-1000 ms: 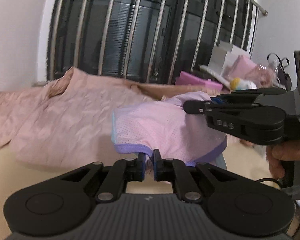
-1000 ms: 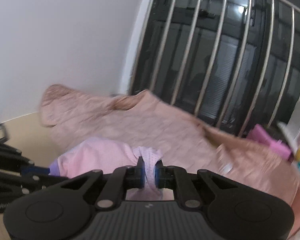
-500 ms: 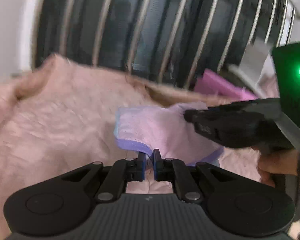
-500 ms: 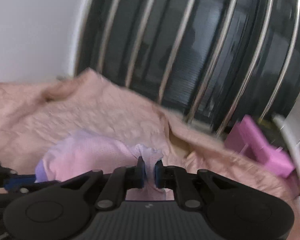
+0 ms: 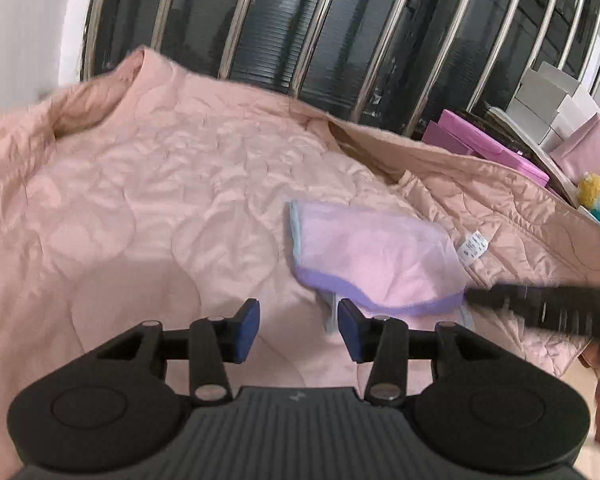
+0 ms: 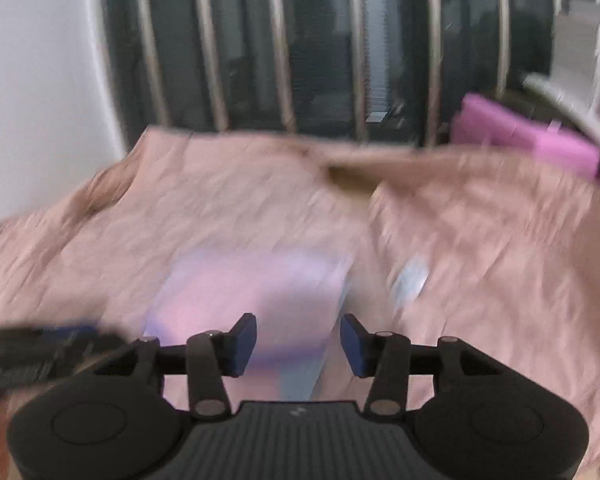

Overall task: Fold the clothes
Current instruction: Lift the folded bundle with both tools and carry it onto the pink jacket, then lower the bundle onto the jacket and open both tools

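Your left gripper (image 5: 298, 330) and right gripper (image 6: 298, 344) are opening, fingers apart, nothing between them. The small folded pink garment with purple trim (image 5: 374, 262) lies on the peach quilted blanket (image 5: 160, 208); that piece looks finished, other clothes unseen.

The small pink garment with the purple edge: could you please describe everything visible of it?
The small pink garment is light, mesh-like cloth with a purple hem and a pale blue edge on its left side. It lies folded and flat on the peach quilt, near a white care label, free of both opening tongs.
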Available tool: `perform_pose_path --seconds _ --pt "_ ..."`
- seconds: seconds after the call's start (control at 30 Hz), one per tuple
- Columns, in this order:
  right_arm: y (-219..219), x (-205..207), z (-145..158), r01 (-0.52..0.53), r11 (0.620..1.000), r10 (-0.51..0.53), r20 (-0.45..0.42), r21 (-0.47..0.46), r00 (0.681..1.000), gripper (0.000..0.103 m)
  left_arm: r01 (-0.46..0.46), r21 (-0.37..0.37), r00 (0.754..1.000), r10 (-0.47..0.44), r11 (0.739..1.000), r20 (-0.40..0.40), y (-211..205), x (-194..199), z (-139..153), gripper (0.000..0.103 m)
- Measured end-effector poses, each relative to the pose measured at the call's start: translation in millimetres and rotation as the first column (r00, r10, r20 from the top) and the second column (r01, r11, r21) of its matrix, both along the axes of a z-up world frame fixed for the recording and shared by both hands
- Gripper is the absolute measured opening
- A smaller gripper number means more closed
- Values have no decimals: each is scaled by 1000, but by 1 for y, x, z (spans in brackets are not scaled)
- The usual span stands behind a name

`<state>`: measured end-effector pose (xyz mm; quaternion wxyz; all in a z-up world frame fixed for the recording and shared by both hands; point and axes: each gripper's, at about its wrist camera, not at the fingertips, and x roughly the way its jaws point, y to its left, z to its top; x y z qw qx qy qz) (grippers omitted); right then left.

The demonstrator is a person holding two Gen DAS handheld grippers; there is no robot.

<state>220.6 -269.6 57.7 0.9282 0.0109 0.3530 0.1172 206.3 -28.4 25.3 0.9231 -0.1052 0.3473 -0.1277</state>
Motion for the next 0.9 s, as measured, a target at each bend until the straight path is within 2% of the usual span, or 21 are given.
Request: perform_pose_path --seconds 0.03,0.07,0.13,0.2,0.23,0.27,0.33,0.4,0.47,0.53,0.6,0.63,0.67,0.7,0.77,0.8,0.83,0.87,0.9 --pt "0 -3 -7 -5 1000 5 -12 -4 1000 43 3 -15 1000 -3 1000 -18 -1 1 -5 44" --pt "1 -6 -13 -11 1000 11 -24 -7 1000 37 5 -17 1000 -5 1000 -22 -3 0 -7 44" --pt "2 -11 -26 -16 1000 15 -46 -13 999 26 14 18 1000 -14 1000 10 -11 -3 -10 42" --pt "0 -6 -34 5 1000 -5 -47 0 999 6 29 36 999 -30 999 23 -18 -1 -12 27" --pt "-1 -4 -35 8 1000 -7 -40 17 999 5 36 39 999 -37 999 25 -21 0 -12 12" --pt "-2 -4 -36 9 999 -8 -33 33 999 5 36 47 999 -37 998 22 -22 3 -13 6" --pt "-4 -3 -38 16 999 -15 -24 31 1000 3 30 78 999 -33 997 34 -23 3 -14 0" --pt "-8 -3 -37 46 999 -46 -10 13 999 1 8 113 998 -15 994 62 -20 0 -13 0" --pt "-12 -3 -36 82 996 -82 4 -17 997 1 6 109 998 -13 994 60 -16 -1 -13 0" --pt "-15 -4 -35 86 996 -86 9 -25 996 2 18 90 999 -21 996 39 -13 0 -14 4" --pt "-18 -6 -32 72 997 -72 6 14 997 11 48 107 998 -53 993 43 -19 -4 -15 12" --pt "-19 -8 -30 66 997 -67 12 34 998 16 59 118 996 -65 991 52 -23 -6 -14 26" --pt "-19 -10 -28 57 997 -58 20 55 998 27 63 129 995 -71 990 65 -26 -7 -14 38" --pt "-19 -10 -27 47 996 -49 24 73 999 30 57 137 996 -66 989 67 -28 -5 -16 38" --pt "-15 -4 -28 25 995 -26 11 93 1000 29 44 153 996 -56 987 71 -32 -2 -19 37" --pt "-12 0 -31 25 996 -25 -1 85 1000 29 37 154 996 -50 987 78 -33 -1 -19 34" --pt "-8 3 -35 30 997 -30 -14 73 999 28 36 156 996 -49 987 77 -33 -1 -19 25" --pt "-5 5 -38 33 997 -31 -22 67 999 20 43 160 995 -56 986 78 -34 -1 -19 6" --pt "-3 5 -40 27 997 -26 -19 70 999 8 47 157 995 -59 987 77 -33 0 -18 1"
